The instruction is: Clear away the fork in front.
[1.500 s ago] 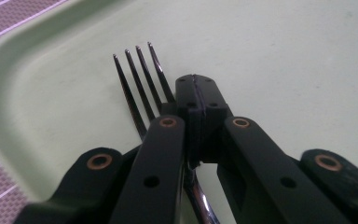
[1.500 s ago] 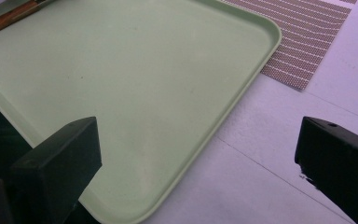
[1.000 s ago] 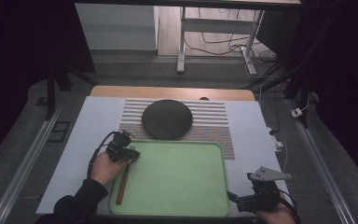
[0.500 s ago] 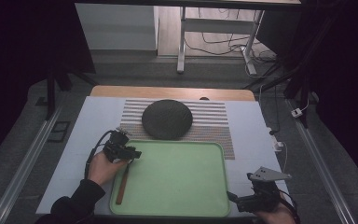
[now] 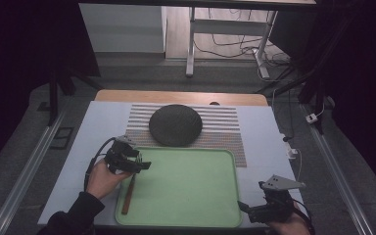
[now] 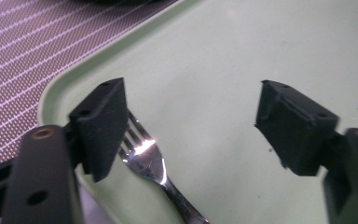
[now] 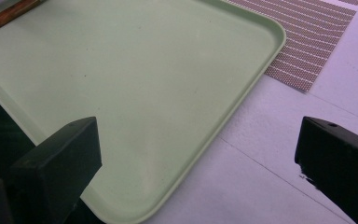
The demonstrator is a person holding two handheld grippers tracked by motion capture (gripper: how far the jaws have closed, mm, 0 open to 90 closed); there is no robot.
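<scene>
While the fork (image 6: pixel 148 156) is lying flat inside the green tray (image 5: pixel 196 196) along its left edge, the left gripper (image 5: pixel 138 164) is hovering over the tines, jaws just opening wide, nothing pinched. Right gripper (image 5: pixel 247 208) is sitting at the tray's near right corner, jaws spread wide, gripping nothing.

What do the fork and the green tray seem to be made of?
The fork with shiny silver head and brown handle: the head looks like polished metal, since it gives a bright glint; the handle seems to be wood, though coloured plastic is possible. The pale green rectangular tray looks like matte plastic, smooth with a rounded moulded rim.
</scene>
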